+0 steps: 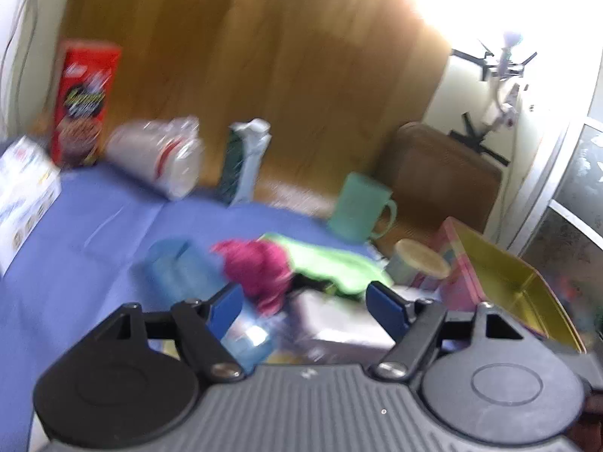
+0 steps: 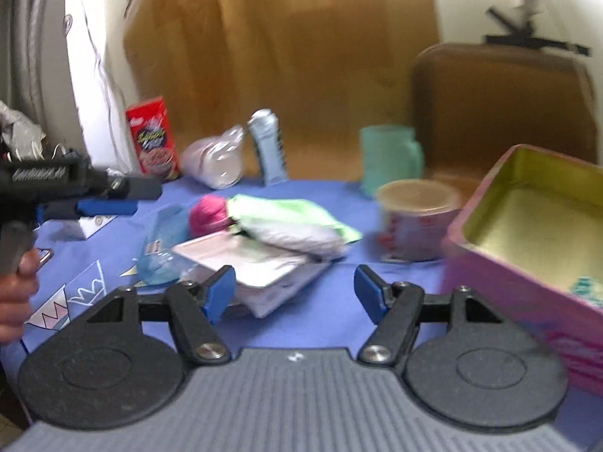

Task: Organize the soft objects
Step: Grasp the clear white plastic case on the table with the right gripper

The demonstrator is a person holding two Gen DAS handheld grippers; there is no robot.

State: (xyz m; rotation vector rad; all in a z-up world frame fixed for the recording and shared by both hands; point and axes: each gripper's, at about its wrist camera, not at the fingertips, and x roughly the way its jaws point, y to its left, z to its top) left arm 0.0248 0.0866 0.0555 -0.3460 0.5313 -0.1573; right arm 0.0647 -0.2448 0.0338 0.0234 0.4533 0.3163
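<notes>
Both views motion-blurred, details soft

Left gripper (image 1: 303, 299): jaws stand wide, nothing between the blue pads (image 1: 226, 307), pointing slightly down at the pile. It also shows in the right wrist view at far left (image 2: 109, 207), seen side-on, a hand (image 2: 15, 293) on its grip

Right gripper (image 2: 294, 295): jaws wide apart too, nothing gripped, only blue tablecloth (image 2: 320, 324) and the edge of a flat white packet (image 2: 256, 263) showing between the pads

Soft items sit mid-table in one heap:
- magenta yarn-like bundle (image 1: 260, 267), just ahead of the left gripper's pads
- light green cloth (image 1: 328, 260), touching the magenta bundle on its right
- grey-white soft roll (image 2: 297, 237), lying on the green cloth and over the white packet
- crumpled blue plastic bag (image 2: 162, 245), left of the heap, touching the packet

Pink tin with gold inside (image 2: 527, 233): lid off, at right, close to the right gripper. Can't tell whether the small teal patch in its near corner is an object or print

Other stuff:
- tub with tan lid (image 2: 418, 214) just left of the tin
- teal mug (image 1: 358, 207) behind the tub
- red cereal box (image 1: 84, 101), clear bag of white discs (image 1: 162, 158) and a pale upright pouch (image 1: 245, 162) along the back edge
- white carton (image 1: 22, 188) at far left
- brown chair (image 2: 501, 105) behind the table at right
</notes>
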